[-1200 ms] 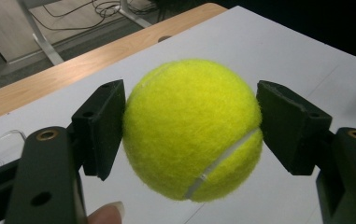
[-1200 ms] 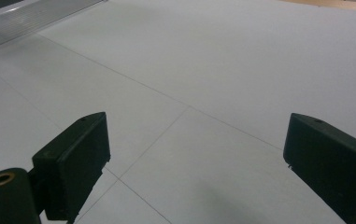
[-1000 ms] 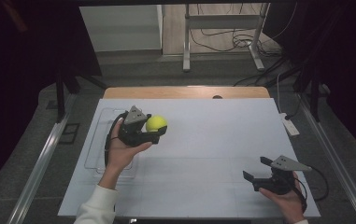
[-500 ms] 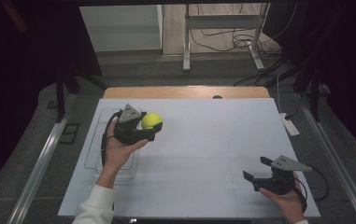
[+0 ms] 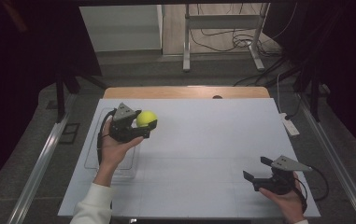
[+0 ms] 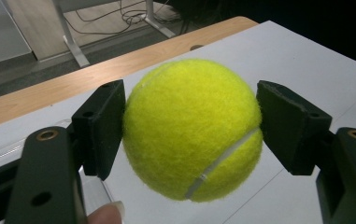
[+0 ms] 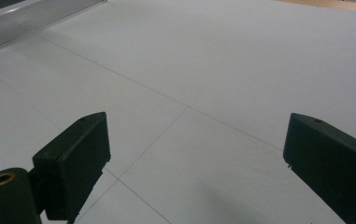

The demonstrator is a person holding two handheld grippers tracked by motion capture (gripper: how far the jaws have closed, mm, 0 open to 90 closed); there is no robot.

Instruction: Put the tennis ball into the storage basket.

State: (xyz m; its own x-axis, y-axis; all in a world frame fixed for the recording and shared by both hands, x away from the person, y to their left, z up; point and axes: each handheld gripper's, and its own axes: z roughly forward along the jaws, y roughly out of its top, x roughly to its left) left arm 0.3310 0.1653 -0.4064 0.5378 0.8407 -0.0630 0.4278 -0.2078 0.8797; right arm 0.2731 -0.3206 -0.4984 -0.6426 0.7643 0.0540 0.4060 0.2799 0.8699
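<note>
White board covers the desk [image 5: 203, 154], with a wooden edge at its far side and dark floor around it. Above its left part the tennis ball [image 5: 146, 118] hangs clear of the surface, pinched on both sides by the jaws of the left gripper [image 5: 138, 125], over a clear tray [image 5: 96, 158]. Well apart, near the front right corner, the right gripper [image 5: 255, 175] rests in a hand with its jaws wide apart and nothing between them

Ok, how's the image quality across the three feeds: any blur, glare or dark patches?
High view: table evenly lit, surroundings nearly black. Left gripper view: tennis ball sharp, its fuzz showing, floor behind soft. Right gripper view: fingers slightly soft, tabletop bright, no glare.
</note>
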